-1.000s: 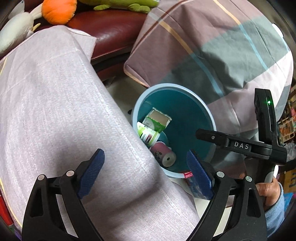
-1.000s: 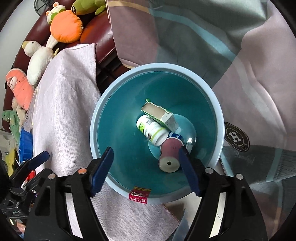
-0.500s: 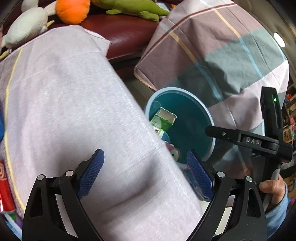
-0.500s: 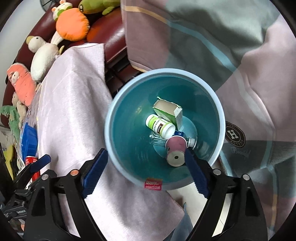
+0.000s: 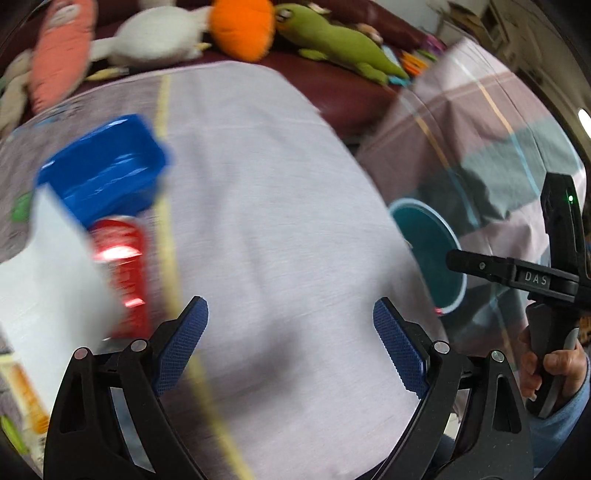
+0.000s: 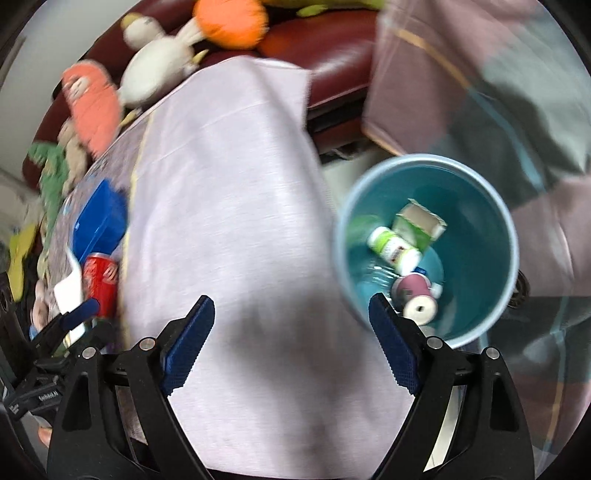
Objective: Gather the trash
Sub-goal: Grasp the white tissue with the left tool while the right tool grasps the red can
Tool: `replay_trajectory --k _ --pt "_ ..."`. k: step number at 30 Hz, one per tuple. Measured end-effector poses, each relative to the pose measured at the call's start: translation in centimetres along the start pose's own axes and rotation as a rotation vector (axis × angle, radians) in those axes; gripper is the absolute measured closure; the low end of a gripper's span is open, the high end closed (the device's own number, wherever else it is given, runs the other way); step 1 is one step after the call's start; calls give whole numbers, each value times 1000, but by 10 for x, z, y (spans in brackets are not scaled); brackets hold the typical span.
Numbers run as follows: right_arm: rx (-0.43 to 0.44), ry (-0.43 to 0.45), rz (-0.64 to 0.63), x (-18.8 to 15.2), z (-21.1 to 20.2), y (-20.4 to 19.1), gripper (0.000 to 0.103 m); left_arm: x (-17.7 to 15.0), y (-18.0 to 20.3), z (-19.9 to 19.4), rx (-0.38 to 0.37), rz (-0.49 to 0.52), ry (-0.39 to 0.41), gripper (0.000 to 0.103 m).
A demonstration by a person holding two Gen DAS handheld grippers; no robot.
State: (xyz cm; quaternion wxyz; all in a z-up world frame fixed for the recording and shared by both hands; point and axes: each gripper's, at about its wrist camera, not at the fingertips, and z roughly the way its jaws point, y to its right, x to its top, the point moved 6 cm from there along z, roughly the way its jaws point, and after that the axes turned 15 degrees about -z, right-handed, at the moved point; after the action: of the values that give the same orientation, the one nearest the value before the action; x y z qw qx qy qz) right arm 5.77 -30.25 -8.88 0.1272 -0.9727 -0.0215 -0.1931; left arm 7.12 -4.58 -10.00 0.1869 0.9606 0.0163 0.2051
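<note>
From your left wrist, the left gripper (image 5: 290, 345) is spread wide and empty over the pale cloth (image 5: 280, 206); the bin (image 5: 430, 254) has slid out to three o'clock, and a red can (image 5: 123, 273) has appeared at nine.

From your right wrist, the right gripper (image 6: 291, 341) also gapes empty. The bin (image 6: 495, 266), moved to three o'clock, holds a carton (image 6: 419, 223), bottle (image 6: 393, 249) and roll (image 6: 415, 297). That drop looks done; the can (image 6: 99, 284) is likely next.

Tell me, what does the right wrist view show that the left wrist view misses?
Only the right wrist view looks into the teal bin: a green carton, a white bottle and a pink roll lie inside. Only the left wrist view shows the person's hand gripping the right hand-held gripper's handle. Both share the red can, blue box and plush toys.
</note>
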Motion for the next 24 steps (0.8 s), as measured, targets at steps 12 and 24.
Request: replay_trajectory --k 12,24 --pt "46 -36 -203 37 29 -129 21 15 -140 -49 74 -221 89 12" --pt "171 -121 -314 70 90 -232 45 12 -185 -39 27 -242 49 12"
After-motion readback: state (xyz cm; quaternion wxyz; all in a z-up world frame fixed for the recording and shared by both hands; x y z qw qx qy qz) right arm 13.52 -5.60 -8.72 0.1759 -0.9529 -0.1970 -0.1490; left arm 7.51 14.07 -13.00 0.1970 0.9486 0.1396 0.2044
